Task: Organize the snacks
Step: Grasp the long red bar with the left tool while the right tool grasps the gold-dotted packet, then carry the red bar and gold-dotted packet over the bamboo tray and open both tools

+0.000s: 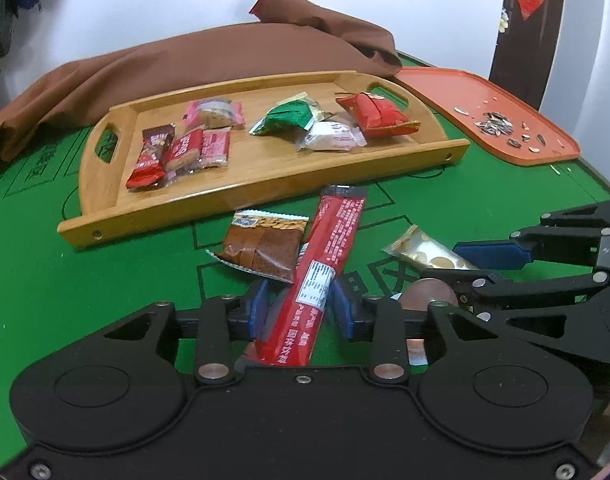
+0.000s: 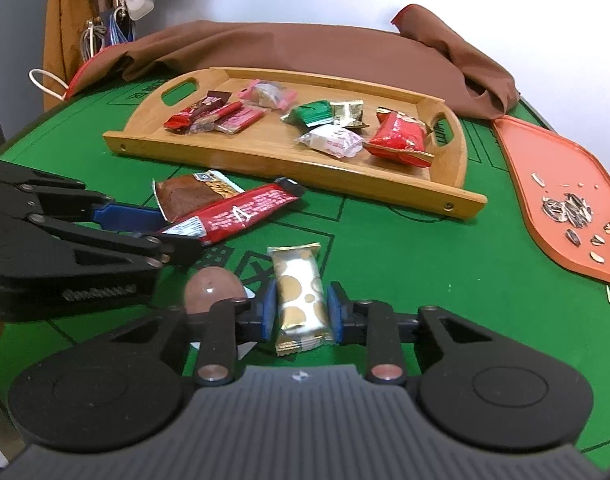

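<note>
Snacks lie partly sorted: several wrapped ones sit in the wooden tray (image 1: 265,184), three more on the green tabletop (image 2: 385,248) in front of it. The left claw (image 1: 301,312) is clenched on the long red bar (image 1: 325,248), whose near end is hidden behind the claw body. The right claw (image 2: 301,312) grips the gold-spotted packet (image 2: 301,296). A brown round thing (image 2: 211,286) beside it is half covered and hard to identify.
</note>
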A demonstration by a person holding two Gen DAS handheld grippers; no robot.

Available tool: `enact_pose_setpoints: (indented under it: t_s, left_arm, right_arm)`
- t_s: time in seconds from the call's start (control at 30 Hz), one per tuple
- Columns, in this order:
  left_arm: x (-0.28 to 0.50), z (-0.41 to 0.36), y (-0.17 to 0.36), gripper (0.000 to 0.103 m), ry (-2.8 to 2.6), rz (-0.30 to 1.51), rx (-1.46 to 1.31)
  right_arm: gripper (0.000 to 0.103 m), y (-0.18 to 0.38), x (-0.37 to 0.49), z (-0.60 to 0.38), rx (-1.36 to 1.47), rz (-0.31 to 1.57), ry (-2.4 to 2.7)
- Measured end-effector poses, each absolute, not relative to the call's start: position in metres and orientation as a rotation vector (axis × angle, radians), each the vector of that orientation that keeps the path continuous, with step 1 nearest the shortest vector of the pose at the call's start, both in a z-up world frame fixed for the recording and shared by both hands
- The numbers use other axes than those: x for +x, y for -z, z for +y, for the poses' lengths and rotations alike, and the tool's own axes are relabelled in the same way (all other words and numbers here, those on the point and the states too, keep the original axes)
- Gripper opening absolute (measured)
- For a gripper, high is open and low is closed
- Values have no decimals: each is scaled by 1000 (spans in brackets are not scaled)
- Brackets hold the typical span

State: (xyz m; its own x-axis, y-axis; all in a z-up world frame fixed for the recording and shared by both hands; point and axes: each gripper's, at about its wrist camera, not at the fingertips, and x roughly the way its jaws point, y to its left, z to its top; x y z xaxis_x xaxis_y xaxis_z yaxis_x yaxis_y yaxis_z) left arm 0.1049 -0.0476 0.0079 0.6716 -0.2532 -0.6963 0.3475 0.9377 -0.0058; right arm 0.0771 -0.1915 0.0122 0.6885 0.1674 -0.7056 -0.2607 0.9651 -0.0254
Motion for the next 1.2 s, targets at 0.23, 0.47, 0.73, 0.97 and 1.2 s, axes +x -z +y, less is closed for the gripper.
enact_pose_setpoints:
  t_s: [0.23, 0.47, 0.73, 0.97, 1.2]
  left_arm:
    - [105, -48, -8, 29, 328, 761, 112]
    - [104, -40, -11, 23, 343, 774, 78]
    - [93, -33, -21, 20, 350, 742, 82]
    - [88, -24, -26, 20, 335, 732, 71]
    - [88, -17, -26, 20, 324, 733, 58]
  right_arm:
    - [30, -15, 77, -190, -138, 793, -266]
    - [25, -20, 75, -191, -141, 793, -279]
    - [19, -26, 74, -193, -143, 781, -293]
    - [25, -22, 71, -189, -181, 769, -297]
    - [45, -21, 78, -193, -168, 817, -300]
